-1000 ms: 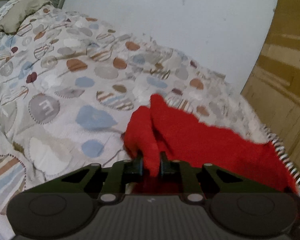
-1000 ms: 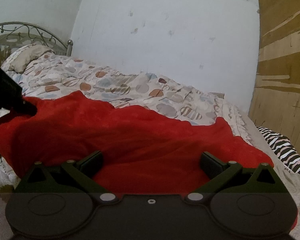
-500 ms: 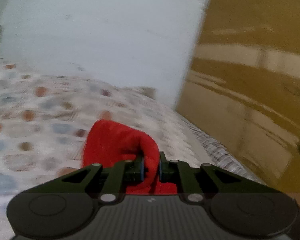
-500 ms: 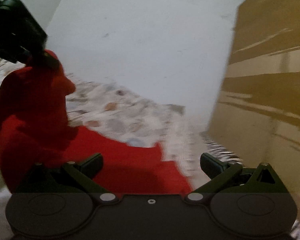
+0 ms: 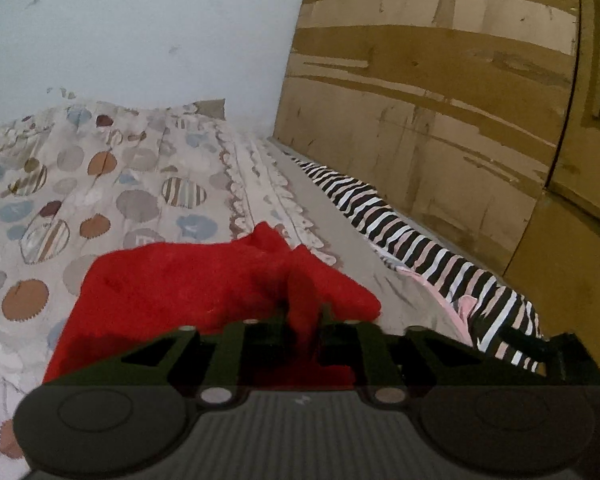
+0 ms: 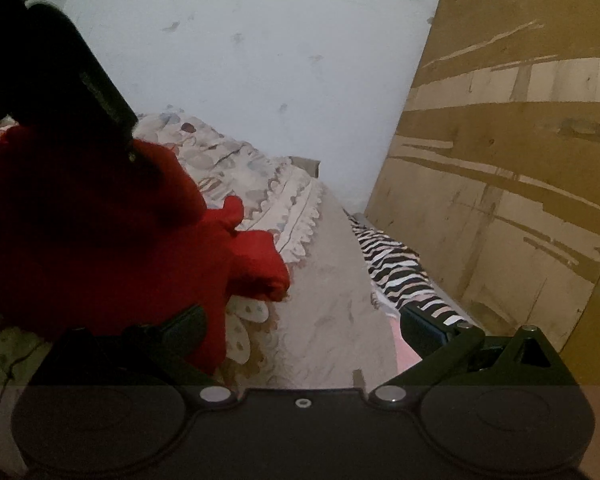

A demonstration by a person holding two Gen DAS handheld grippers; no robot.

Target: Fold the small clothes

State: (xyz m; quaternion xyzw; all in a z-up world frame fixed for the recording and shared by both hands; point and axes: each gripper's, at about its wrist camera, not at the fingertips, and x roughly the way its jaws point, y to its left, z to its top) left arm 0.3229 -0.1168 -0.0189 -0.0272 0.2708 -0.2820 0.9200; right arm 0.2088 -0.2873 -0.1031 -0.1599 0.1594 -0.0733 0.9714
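My left gripper (image 5: pixel 305 316) is closed narrow on a bunched fold of the red fleece garment (image 5: pixel 172 284), so I hold its edge lifted while the rest of the cloth hangs down and lies on the patterned bedspread (image 5: pixel 100 184), close to the bed's edge on the wardrobe side. I think I hold it pinched like this because I carry one side across to make a fold, and the soft fabric would slip if the grip were looser. My right gripper (image 6: pixel 300 328) stands wide and holds nothing; its left finger (image 6: pixel 186 326) is just at the hem of the red garment and its right finger (image 6: pixel 424 330) is in front of the zebra-striped cloth (image 6: pixel 392 268), which lies along the bed's edge beside the brown wooden wardrobe (image 6: pixel 500 160). I judge the right one waits to take a free corner or to press the fold flat. The garment is bunched, not yet flat, so the fold seems only begun. I cannot find any brand, label or readable writing on the clothes or on the tools.
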